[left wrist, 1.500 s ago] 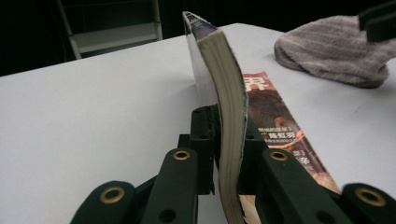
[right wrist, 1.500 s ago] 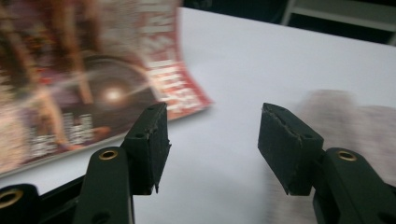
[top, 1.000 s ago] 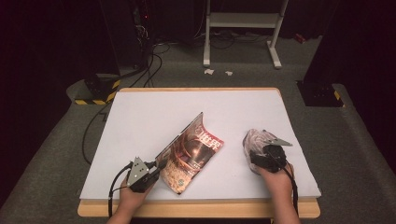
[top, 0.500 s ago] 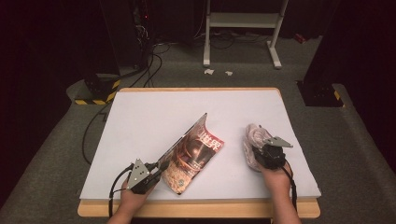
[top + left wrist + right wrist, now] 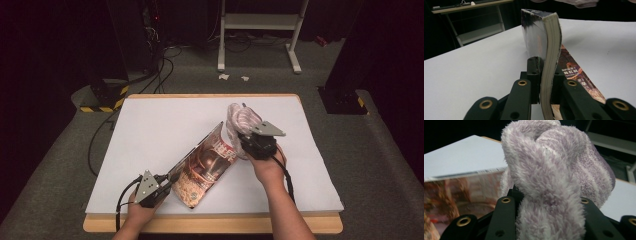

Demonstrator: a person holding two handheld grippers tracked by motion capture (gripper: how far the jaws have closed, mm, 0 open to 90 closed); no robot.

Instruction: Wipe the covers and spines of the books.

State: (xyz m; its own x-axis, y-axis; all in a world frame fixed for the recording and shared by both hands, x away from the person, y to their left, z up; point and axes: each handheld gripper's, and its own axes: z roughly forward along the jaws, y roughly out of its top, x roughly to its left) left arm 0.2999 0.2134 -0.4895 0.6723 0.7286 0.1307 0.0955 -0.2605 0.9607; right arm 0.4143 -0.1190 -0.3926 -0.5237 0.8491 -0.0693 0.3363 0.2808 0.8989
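Note:
A magazine-like book [image 5: 205, 165] with a reddish-brown cover lies half open on the white table sheet [image 5: 150, 130]. My left gripper [image 5: 169, 181] is shut on a sheaf of its pages [image 5: 550, 50], which stand upright on edge between the jaws of the left gripper [image 5: 544, 67]. A fluffy lilac cloth [image 5: 241, 117] hangs bunched above the book's far corner, held up off the table. My right gripper [image 5: 245, 135] has just been closing and now clamps this cloth [image 5: 549, 170]. The right gripper view has the right gripper [image 5: 546, 202] below the cloth and the book cover [image 5: 461, 192] at left.
The wooden table edge [image 5: 210, 224] runs along the near side. On the floor beyond are cables [image 5: 165, 60], a metal shelf frame [image 5: 260, 30] and black stands with yellow-black tape [image 5: 102, 100]. The sheet's far left is bare.
My right gripper closed on the lilac cloth, lifted it off the table's right side and carried it up and left toward the book's far corner. The left gripper stayed put.

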